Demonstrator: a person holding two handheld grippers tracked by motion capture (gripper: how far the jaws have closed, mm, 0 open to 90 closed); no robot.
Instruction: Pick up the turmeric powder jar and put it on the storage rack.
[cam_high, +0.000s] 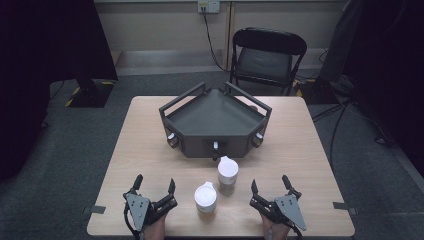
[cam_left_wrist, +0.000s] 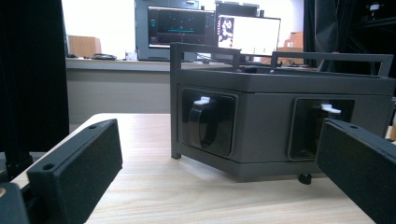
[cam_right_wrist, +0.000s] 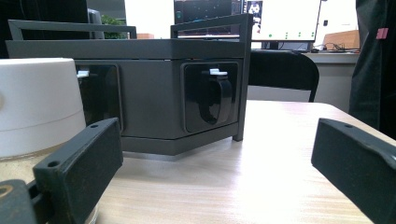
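White jar (cam_right_wrist: 39, 105) (left); grey box (cam_right_wrist: 154, 88)

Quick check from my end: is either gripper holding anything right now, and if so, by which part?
Nothing is held. The left gripper and right gripper both rest open on the table, either side of the two white-lidded jars, touching neither.

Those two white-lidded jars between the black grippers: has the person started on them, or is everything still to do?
Nothing looks done yet. The two white-lidded jars stand on the pale wooden table, both lids on. Nothing is in hand: the left gripper and right gripper rest near the front edge, jaws open, either side of the jars. The dark grey angular box behind them is untouched. The whole handling remains.
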